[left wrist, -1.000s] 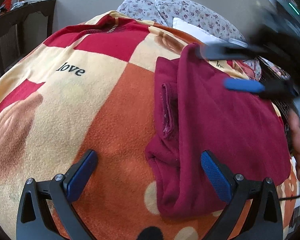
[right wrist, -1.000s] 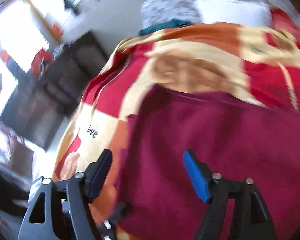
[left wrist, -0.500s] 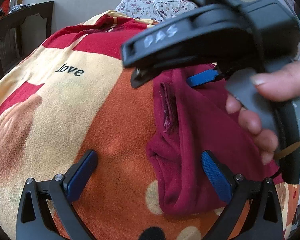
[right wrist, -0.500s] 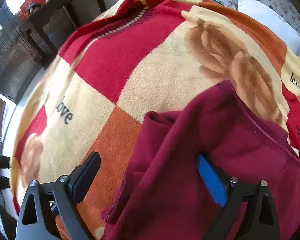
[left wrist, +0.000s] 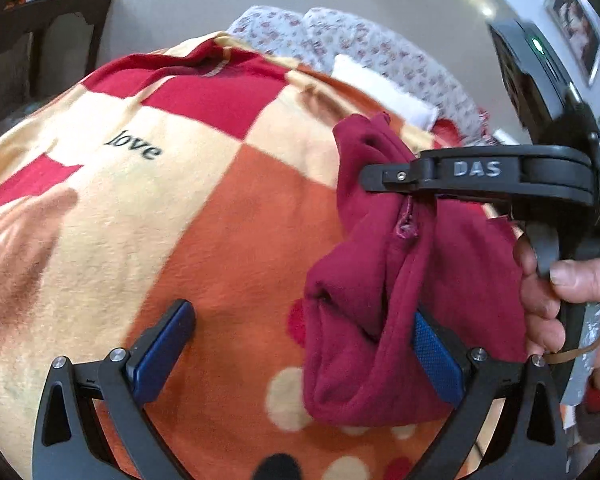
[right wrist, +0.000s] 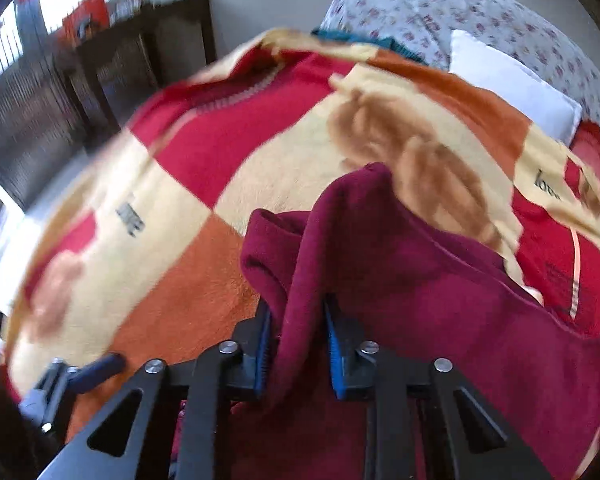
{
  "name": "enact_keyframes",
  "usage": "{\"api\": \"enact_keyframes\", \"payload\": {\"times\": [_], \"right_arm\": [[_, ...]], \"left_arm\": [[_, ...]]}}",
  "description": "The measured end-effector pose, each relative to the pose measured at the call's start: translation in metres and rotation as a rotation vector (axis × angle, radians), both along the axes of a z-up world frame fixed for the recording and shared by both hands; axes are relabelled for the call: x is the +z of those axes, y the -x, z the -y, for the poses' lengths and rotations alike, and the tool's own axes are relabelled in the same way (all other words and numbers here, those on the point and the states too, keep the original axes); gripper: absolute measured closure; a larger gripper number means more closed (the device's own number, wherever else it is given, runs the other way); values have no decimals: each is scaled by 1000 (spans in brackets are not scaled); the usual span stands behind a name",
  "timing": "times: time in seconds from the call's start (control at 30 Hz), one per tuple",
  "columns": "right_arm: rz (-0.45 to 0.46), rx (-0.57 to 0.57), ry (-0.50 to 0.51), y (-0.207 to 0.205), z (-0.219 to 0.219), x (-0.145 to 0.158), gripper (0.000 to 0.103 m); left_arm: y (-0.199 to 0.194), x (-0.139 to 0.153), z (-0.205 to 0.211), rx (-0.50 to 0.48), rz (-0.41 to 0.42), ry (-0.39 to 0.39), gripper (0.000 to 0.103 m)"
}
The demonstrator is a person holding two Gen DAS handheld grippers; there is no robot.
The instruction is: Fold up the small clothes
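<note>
Garment: maroon garment (left wrist: 384,280) bunched on the blanket (left wrist: 204,216), toward its right edge, no neat fold yet.
Right gripper (right wrist: 298,340): jaws just closed, pinching a raised fold.
Left gripper (left wrist: 300,352): jaws wide, holding nothing.
Left: lay fold over, flatten.

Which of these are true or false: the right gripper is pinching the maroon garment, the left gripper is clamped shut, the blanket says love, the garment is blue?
1. The right gripper is pinching the maroon garment. True; its jaws have just been closing, with a fold between them.
2. The left gripper is clamped shut. False; its jaws stand wide open.
3. The blanket says "love". True.
4. The garment is blue. False; it is maroon, only the gripper pads are blue.
</note>
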State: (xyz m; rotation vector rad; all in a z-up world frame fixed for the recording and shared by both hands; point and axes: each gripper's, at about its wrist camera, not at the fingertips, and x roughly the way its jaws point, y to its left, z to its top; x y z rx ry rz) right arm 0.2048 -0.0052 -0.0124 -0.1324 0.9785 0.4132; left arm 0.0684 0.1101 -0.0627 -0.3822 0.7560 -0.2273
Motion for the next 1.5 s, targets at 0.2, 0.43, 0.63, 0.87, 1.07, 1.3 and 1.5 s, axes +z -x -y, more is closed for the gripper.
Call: {"api": "enact_keyframes", "payload": {"times": [0.2, 0.43, 0.63, 0.87, 1.07, 1.3, 1.5], "right_arm": [[-6, -12, -195, 2, 24, 12, 79], [30, -18, -254, 25, 62, 36, 81], [85, -28, -194, 46, 104, 69, 83], [143, -158, 0, 59, 191, 74, 85], [82, -292, 88, 59, 250, 19, 85], [129, -424, -384, 99, 323, 35, 48], [133, -382, -397, 85, 297, 31, 38]], "left_arm": [[12, 13, 20, -28, 108, -99, 0], [13, 27, 53, -200, 82, -81, 49], [34, 65, 127, -374, 162, -179, 62], [38, 73, 231, -523, 206, -218, 62], [53, 54, 269, -625, 133, -265, 62], [67, 78, 195, -470, 234, -275, 30], [44, 52, 190, -419, 123, -264, 30]]}}
